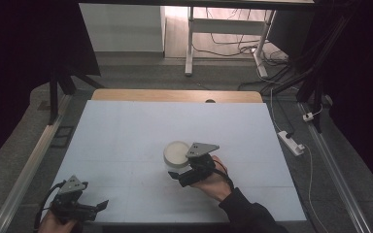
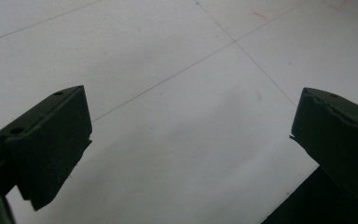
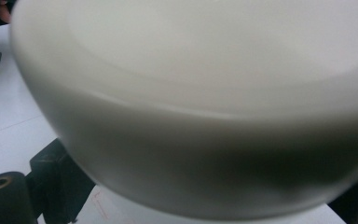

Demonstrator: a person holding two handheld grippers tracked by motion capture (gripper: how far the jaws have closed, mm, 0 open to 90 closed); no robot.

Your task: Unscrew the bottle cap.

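One white bowl, two grippers

A dim room: grey floor, white desk legs, cables.

From my remote station I can read no text, label, brand, number or sign anywhere, neither on the white bowl nor on the tabletop.

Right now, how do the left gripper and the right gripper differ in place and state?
The left gripper is open over bare table at the near left corner; the right gripper sits mid-table against the white bowl, its jaws flanking the bowl's wall. Whether it has closed is unclear. Both are hand-held and black.
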